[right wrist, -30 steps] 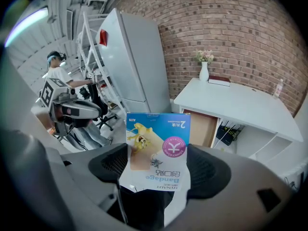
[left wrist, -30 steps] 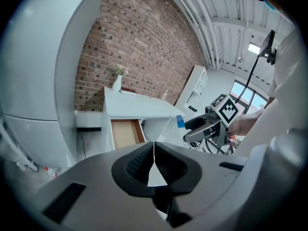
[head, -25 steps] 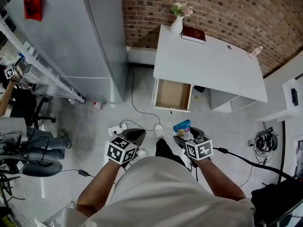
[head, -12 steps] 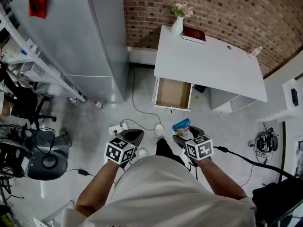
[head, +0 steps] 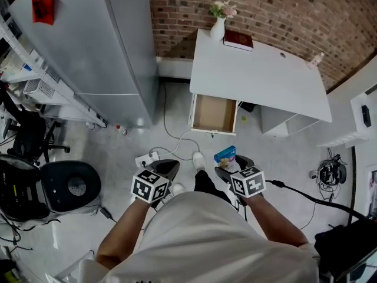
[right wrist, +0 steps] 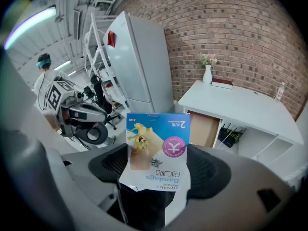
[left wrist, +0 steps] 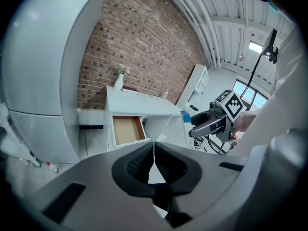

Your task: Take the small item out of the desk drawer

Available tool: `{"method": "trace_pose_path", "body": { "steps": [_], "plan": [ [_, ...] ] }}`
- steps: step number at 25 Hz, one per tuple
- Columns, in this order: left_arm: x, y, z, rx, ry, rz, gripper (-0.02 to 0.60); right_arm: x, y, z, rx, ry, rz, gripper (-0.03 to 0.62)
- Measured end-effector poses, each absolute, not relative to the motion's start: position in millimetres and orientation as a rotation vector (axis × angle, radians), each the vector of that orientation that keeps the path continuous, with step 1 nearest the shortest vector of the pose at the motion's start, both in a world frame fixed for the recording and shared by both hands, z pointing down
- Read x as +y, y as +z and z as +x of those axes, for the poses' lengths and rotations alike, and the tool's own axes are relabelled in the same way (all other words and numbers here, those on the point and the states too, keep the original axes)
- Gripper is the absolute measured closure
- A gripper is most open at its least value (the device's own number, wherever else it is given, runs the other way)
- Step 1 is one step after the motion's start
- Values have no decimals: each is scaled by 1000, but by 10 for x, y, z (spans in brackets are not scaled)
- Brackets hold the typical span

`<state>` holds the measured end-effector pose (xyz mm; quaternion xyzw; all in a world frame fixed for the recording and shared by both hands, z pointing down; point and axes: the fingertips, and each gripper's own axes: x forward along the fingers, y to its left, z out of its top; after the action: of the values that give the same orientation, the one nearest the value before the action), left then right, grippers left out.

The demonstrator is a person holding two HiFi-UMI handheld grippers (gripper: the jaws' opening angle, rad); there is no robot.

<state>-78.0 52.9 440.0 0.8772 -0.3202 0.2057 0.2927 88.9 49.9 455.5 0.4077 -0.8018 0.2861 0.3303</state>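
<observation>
since 1 s ago only the black office chair [head: 69, 187] rolled closer. right tongs [head: 227, 168] grasp the thin blue-and-white bandage packet [right wrist: 159, 148], well away from the open wooden drawer [head: 214, 114]; left tongs [left wrist: 154, 159] clenched, empty. packet looks light, floppy, slick: pinch its lower edge.

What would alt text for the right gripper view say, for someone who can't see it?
The right gripper is shut on a blue and white bandage packet, its print upside down. Behind it, a white desk with its drawer open stands against a brick wall, a vase of flowers on top.
</observation>
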Motion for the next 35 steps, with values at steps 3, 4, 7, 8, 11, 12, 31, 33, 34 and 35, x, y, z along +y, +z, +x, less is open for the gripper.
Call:
{"method": "trace_pose_path", "body": {
  "steps": [3, 4, 7, 8, 11, 12, 31, 33, 34, 35],
  "plan": [
    [510, 4413, -787, -849, 552, 2335, 557, 481, 4564, 870, -2102, 749, 1063, 221],
    [499, 4417, -791, -849, 552, 2334, 557, 470, 4568, 861, -2107, 749, 1060, 221],
    [480, 4425, -823, -855, 549, 2331, 557, 460, 4581, 853, -2114, 755, 1060, 221],
    [483, 4428, -835, -857, 549, 2329, 557, 463, 4580, 853, -2116, 755, 1059, 221],
    [477, 4427, -853, -862, 550, 2326, 557, 463, 4570, 864, -2114, 757, 1058, 221],
    [463, 4425, -855, -865, 548, 2325, 557, 455, 4570, 873, -2112, 759, 1061, 222],
    [331, 4526, -820, -839, 559, 2298, 557, 337, 4638, 858, -2107, 791, 1050, 221],
    [310, 4535, -816, -837, 559, 2296, 557, 318, 4646, 863, -2104, 792, 1049, 221],
    [297, 4537, -816, -836, 559, 2296, 557, 307, 4646, 859, -2105, 792, 1047, 221],
    [284, 4539, -815, -835, 559, 2295, 557, 294, 4644, 855, -2105, 792, 1046, 221]
  ]
}}
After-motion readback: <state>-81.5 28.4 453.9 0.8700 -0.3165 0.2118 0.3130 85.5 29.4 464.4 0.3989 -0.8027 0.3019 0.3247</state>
